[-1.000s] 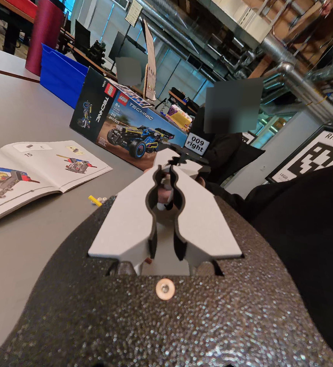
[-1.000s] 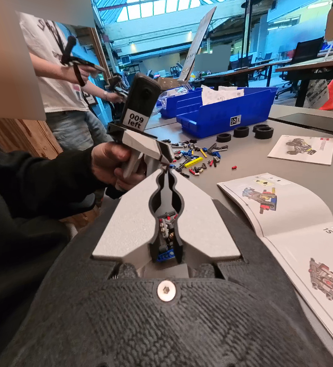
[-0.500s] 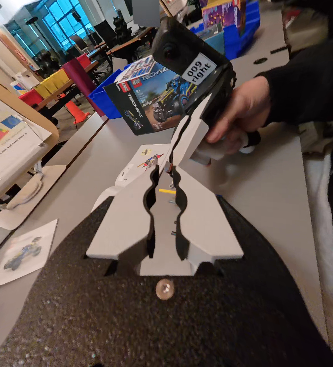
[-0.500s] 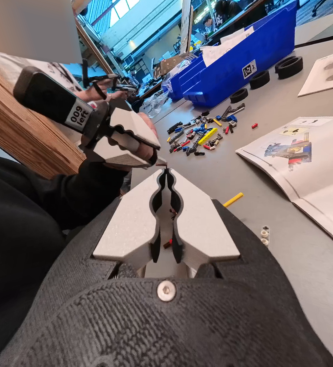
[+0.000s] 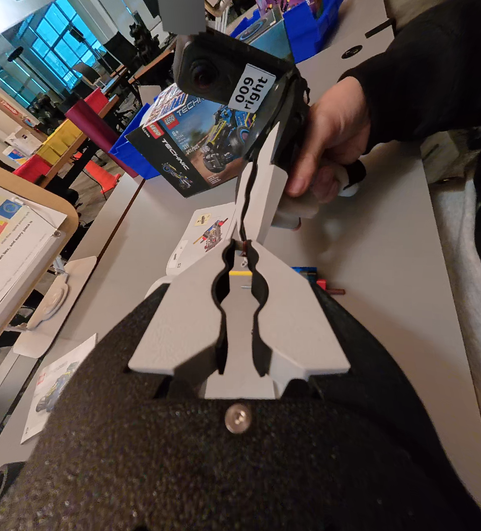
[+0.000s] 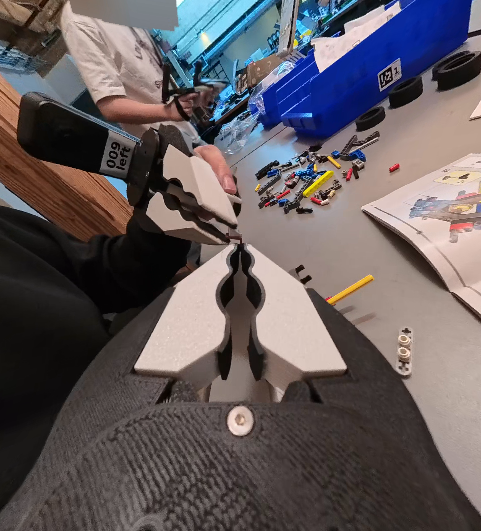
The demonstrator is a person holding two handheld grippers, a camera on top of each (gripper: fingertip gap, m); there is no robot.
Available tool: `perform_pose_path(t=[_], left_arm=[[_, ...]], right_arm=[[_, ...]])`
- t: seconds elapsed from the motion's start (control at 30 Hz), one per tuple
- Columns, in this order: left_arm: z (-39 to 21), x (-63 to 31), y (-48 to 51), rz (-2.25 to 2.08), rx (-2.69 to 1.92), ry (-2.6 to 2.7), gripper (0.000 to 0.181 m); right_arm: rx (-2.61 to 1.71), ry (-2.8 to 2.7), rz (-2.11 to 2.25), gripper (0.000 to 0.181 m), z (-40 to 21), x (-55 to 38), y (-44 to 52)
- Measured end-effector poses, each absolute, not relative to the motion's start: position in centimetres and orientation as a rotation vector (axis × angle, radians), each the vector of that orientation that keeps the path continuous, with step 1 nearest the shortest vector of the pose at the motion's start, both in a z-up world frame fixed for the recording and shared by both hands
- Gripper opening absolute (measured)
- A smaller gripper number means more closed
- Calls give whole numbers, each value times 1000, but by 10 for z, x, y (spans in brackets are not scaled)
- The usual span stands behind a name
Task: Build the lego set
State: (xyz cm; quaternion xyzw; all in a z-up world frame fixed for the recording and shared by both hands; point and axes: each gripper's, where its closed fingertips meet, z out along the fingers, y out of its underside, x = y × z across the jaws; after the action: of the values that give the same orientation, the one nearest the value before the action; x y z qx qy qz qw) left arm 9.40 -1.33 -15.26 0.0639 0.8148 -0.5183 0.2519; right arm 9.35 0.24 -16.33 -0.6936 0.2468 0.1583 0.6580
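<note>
My left gripper (image 5: 240, 244) is shut on a small dark red piece (image 6: 235, 236) at its very tips, held above the grey table (image 6: 334, 244). My right gripper (image 6: 239, 245) is shut, and its tips meet the left gripper's tips right at that piece; I cannot tell whether it also grips it. In the left wrist view the right gripper (image 5: 243, 237) comes down from above. A small blue and red assembly (image 5: 305, 271) lies on the table beside my left fingers. The open instruction booklet (image 6: 449, 230) lies to the right.
A pile of loose parts (image 6: 305, 184), a yellow axle (image 6: 351, 288) and a grey beam with two tan pins (image 6: 404, 350) lie on the table. Blue bins (image 6: 348, 86) and black tyres (image 6: 406, 92) stand behind. The set's box (image 5: 193, 143) and a leaflet (image 5: 52, 402) are near. A person stands behind. My left and right fingertips are right by each other.
One second ago the right gripper held the assembly deep in its jaws; now they are empty of it. Both grippers have tilted down over the table and their tips have come together.
</note>
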Motion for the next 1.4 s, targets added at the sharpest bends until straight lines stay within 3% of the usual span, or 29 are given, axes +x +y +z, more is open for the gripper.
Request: perform_pose_path(t=[0.53,0.93,1.33,1.4], left_arm=[[-134,74,-18,-1721,241,2205,6],[-122,63,-22,-1692,315,2260,6],[-119,60,-20,-1933,205,2233,6],[-118,60,-18,-1931,172,2255,15]], right_arm=[[-1445,490,648,0,-145,73,1],[-1359,435,793,0,-130,60,-1],[-1398,417,747,0,-130,58,2],[-1462,439,620,0,-133,65,2]])
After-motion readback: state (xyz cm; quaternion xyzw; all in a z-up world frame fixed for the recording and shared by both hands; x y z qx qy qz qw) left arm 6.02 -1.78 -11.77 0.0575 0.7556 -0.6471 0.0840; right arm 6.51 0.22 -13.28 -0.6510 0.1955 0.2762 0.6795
